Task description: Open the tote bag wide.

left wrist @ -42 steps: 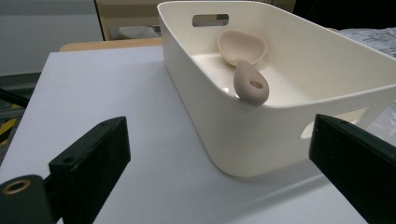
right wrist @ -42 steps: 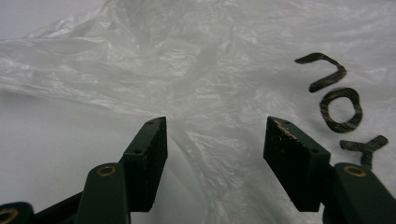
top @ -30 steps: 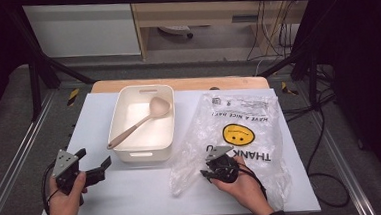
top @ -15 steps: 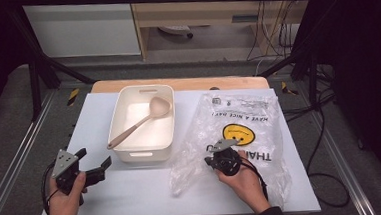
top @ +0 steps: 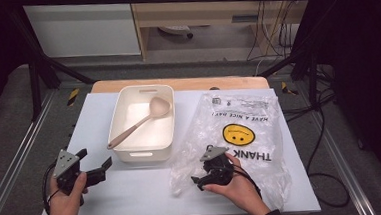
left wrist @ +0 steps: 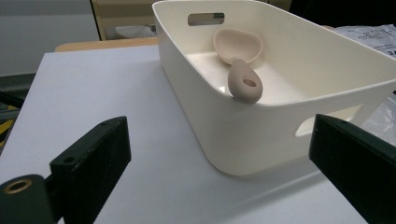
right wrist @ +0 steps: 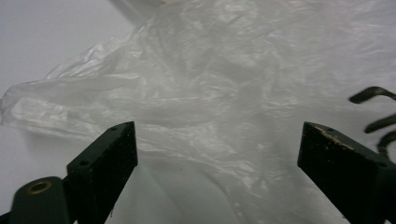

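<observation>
Presently, the right gripper (top: 197, 178) is being held with its jaws just opened wide over the crumpled clear plastic bag (top: 240, 134), pads pressing nothing; the left gripper (top: 99, 168) is being kept open beside the white plastic tub (top: 143, 150).

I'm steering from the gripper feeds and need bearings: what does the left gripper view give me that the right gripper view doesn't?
Left gripper view alone: the white plastic bin with the beige spoon inside, its handle end resting on the near rim, seen between wide-open jaws. Right gripper view alone: a close look at crumpled folds of the clear plastic bag ahead of the right claw, jaws apart, just opened, gripping nothing. Shared: the pale table top and a bit of bag.
</observation>
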Motion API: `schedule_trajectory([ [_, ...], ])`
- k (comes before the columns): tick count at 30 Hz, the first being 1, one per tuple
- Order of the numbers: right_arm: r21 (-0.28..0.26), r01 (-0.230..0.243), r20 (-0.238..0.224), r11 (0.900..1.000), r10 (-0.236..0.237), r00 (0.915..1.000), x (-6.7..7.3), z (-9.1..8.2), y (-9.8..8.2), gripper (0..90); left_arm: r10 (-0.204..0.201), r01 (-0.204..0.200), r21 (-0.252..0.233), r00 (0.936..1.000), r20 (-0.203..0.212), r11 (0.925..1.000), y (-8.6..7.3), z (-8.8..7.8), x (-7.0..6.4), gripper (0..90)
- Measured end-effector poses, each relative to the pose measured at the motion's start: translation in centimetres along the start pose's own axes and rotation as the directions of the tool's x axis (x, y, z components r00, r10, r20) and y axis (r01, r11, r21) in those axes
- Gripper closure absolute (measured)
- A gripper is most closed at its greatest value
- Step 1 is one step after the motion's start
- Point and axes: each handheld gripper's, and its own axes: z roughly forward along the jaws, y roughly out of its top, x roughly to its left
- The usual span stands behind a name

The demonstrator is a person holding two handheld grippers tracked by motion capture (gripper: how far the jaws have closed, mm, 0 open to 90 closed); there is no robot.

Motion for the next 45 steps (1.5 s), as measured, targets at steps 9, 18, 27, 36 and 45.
schedule_trajectory([
  [9,0.035,0.013,0.017,0.999,-0.013,0.9998,0.1,1.7,0.4,7.7,0.005,-0.005,0.003,1.0000,0.005,1.0000,0.0,0.0,-0.1,5.2],
  [18,-0.010,0.015,0.016,1.000,-0.015,0.9998,-1.1,1.6,1.0,52.2,-0.001,0.001,0.007,1.0000,0.005,1.0000,-0.1,0.1,-0.1,5.4],
  [27,-0.021,-0.001,0.019,1.000,0.002,0.9998,-1.5,1.8,1.3,90.0,-0.004,0.004,0.004,1.0000,0.002,1.0000,-0.1,0.1,0.0,5.4],
  [36,-0.056,-0.038,0.047,0.998,0.041,0.9980,-2.2,1.2,1.9,90.0,0.000,0.000,-0.002,1.0000,0.004,1.0000,0.0,-0.1,0.0,5.5],
  [45,-0.101,-0.090,0.096,0.991,0.100,0.9904,-4.3,1.1,3.2,90.0,0.000,0.000,-0.005,1.0000,0.007,1.0000,0.0,-0.1,0.0,5.5],
])
